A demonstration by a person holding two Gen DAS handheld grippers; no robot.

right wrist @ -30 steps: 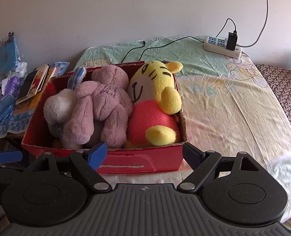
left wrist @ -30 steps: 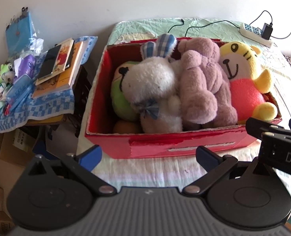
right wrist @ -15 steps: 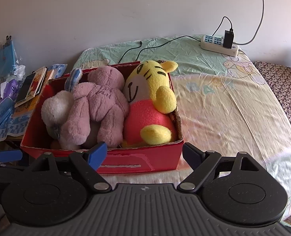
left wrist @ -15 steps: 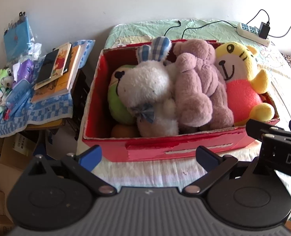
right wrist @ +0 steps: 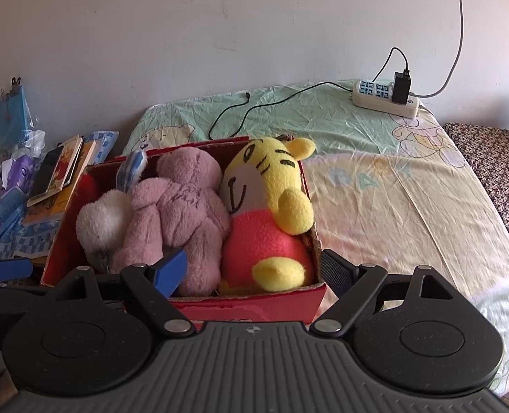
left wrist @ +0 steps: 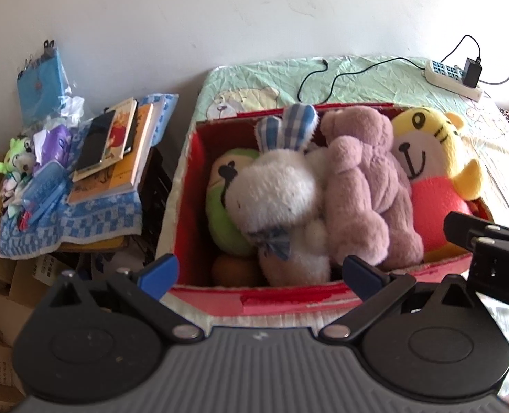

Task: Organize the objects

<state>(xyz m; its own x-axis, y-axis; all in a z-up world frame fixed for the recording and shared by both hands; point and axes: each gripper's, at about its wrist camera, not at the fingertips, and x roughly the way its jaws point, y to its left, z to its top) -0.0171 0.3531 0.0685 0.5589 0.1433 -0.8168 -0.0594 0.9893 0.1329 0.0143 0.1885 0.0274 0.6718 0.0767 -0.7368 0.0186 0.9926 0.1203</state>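
Observation:
A red cardboard box (left wrist: 289, 297) (right wrist: 254, 304) sits on the bed, packed with plush toys. From left to right lie a green toy (left wrist: 225, 206), a white bunny with checked ears (left wrist: 275, 192) (right wrist: 103, 220), a mauve bear (left wrist: 364, 186) (right wrist: 182, 199) and a yellow tiger in a pink shirt (left wrist: 430, 158) (right wrist: 264, 206). My left gripper (left wrist: 259, 272) is open over the box's front left part, holding nothing. My right gripper (right wrist: 254, 268) is open at the box's front right corner, also holding nothing.
Left of the bed, a low stand under a blue checked cloth (left wrist: 79, 213) carries books (left wrist: 117, 148), a phone and small toys. A power strip (right wrist: 385, 98) with charger and cables lies at the bed's far end. Bare sheet (right wrist: 409, 206) stretches right of the box.
Both grippers have moved closer over the box's front edge; the box and toys now fill more of each view. Both stay open.

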